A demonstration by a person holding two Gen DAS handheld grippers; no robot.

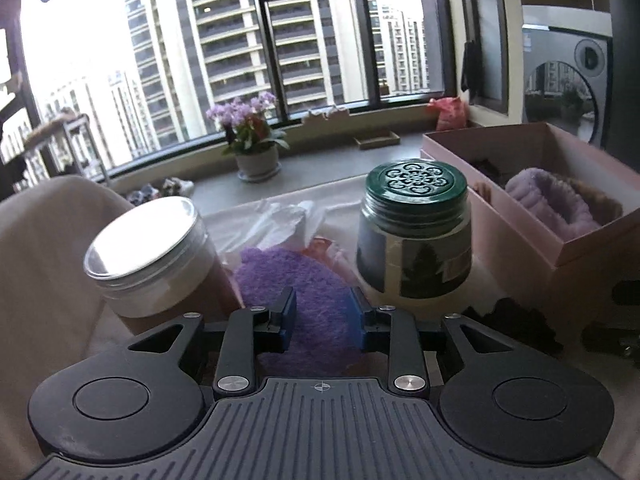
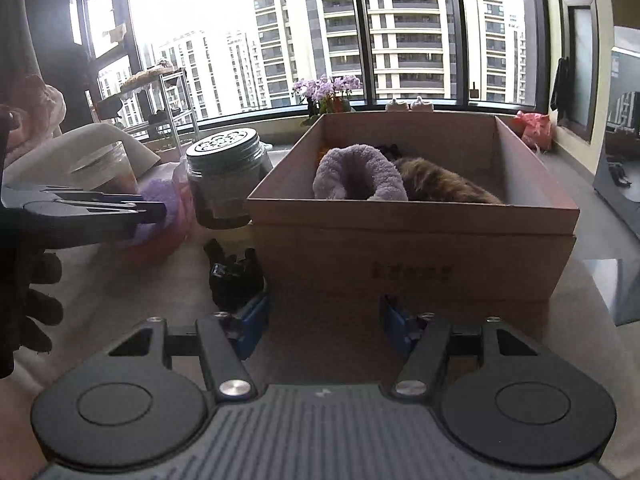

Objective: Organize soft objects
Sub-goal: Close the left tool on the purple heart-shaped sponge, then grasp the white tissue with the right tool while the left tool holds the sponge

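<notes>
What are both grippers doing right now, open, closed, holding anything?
Left gripper: open, jaws straddling the purple fuzzy pad.
Right gripper: open, holding nothing.

Nothing here reads clearly: the box (image 2: 412, 268) at the frame's center bears faint embossed marks on its front wall, too blurred to make out.

A green-lidded jar (image 1: 414, 228), a silver-lidded jar (image 1: 156, 256), potted flowers (image 1: 252, 132).

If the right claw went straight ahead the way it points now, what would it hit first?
Most likely the near wall of the box: it fills the view directly ahead of the open right claw. The black item lies just left of that line.
</notes>
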